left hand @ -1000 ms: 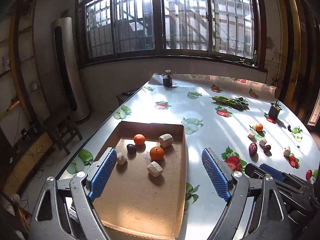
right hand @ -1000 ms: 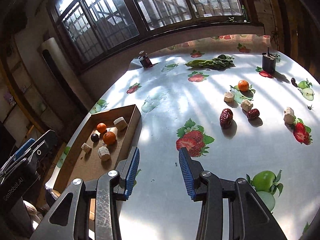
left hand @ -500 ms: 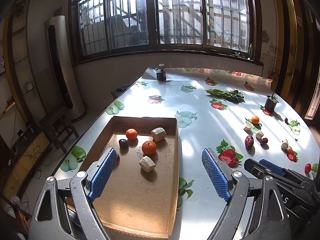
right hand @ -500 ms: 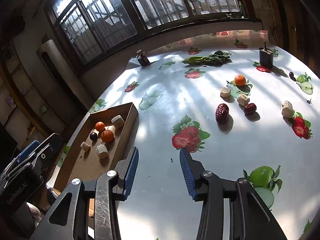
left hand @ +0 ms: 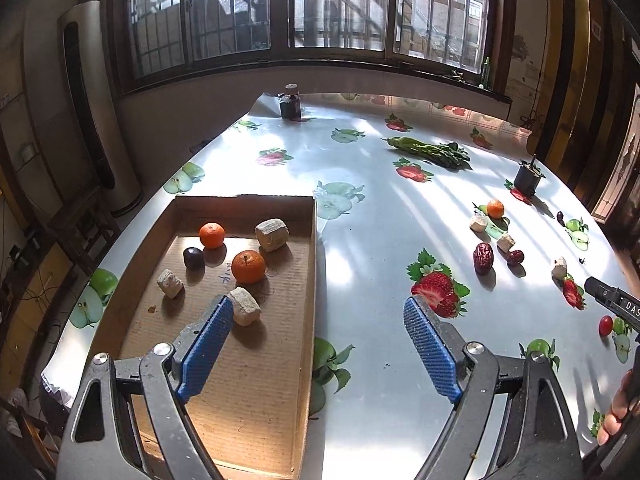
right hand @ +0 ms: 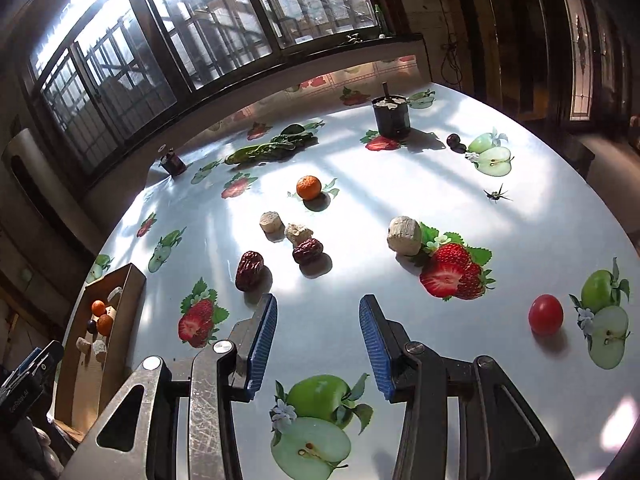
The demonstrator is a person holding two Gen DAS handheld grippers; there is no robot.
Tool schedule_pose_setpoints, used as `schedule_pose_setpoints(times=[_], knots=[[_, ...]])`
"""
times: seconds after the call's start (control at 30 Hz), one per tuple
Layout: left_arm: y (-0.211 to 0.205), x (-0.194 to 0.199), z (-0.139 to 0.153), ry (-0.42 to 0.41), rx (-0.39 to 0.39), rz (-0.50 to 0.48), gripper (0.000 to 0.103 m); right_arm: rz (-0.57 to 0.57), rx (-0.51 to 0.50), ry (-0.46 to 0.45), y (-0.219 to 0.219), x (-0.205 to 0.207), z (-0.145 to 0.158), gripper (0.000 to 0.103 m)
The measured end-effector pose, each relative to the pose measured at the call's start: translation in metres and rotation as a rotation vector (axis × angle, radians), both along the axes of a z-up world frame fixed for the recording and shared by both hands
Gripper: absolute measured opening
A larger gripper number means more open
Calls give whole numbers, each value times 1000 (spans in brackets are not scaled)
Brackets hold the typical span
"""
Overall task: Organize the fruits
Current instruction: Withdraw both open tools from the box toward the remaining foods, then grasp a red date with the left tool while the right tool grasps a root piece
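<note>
Glossy printed tablecloth (right hand: 328,216); matt corrugated cardboard tray (left hand: 256,392); wrinkled red dates (right hand: 249,265).

Fruit-printed white tablecloth (left hand: 372,240), orange mandarins (right hand: 308,187), brown box (left hand: 256,380)

Bare tablecloth (right hand: 320,280) lies between the jaws and two dates (right hand: 307,251).

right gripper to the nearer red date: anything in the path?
Nothing visible. The right gripper is open above bare tablecloth, and the nearer red date lies ahead, slightly left of the fingers. The second date and the pale chunks lie beyond it, not between.
</note>
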State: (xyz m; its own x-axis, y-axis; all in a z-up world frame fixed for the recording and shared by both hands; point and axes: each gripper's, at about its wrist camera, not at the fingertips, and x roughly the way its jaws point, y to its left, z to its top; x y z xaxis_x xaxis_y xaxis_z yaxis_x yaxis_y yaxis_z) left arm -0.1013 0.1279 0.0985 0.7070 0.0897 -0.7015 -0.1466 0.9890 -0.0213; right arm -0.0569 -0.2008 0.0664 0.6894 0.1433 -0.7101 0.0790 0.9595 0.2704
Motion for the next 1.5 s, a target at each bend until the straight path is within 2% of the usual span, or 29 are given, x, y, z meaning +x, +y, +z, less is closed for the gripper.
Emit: schedule_pose_setpoints(times=[0.13, 0.23, 0.3, 0.43, 0.5, 0.57, 0.63, 0.67, 0.7, 0.9, 1.1, 1.2, 1.23, 1.33, 1.37, 1.5], knots=[[-15, 14, -1, 19, -26, -39, 87, -56, -65, 11, -40, 10, 4, 46], [-29, 30, 1, 46, -91, -100, 87, -82, -118, 21, -56, 26, 8, 46], [-42, 45, 2, 79, -131, -149, 87, -66, -105, 38, -60, 40, 7, 46], [-80, 77, -4, 103, -108, -241, 87, -14, -39, 68, -52, 69, -6, 46], [-97, 96, -17, 128, -87, -266, 87, 3, -19, 75, -45, 83, -18, 46], [-107, 113, -33, 155, -109, -288, 86, 8, -31, 74, -40, 91, -27, 46], [-112, 125, -50, 186, -156, -300, 78, 12, -43, 65, -37, 94, -35, 46], [-114, 131, -56, 195, -171, -304, 71, 16, -37, 56, -37, 95, -38, 46], [-117, 135, -61, 201, -177, -306, 69, 21, -25, 47, -39, 96, -40, 46], [-137, 152, -79, 185, -146, -324, 69, 39, -32, 32, -43, 97, -44, 46], [-150, 164, -88, 175, -173, -360, 68, 49, -36, 55, -39, 101, -49, 46], [-157, 164, -90, 154, -129, -366, 64, 55, -36, 71, -36, 103, -53, 46], [-159, 163, -90, 148, -116, -372, 62, 58, -33, 77, -36, 103, -54, 46], [-165, 158, -91, 123, -70, -392, 42, 60, -35, 84, -34, 104, -56, 46], [-167, 156, -91, 117, -64, -404, 26, 60, -40, 83, -33, 104, -56, 46], [-168, 150, -91, 110, -81, -433, 27, 53, -74, 76, -30, 102, -56, 43]])
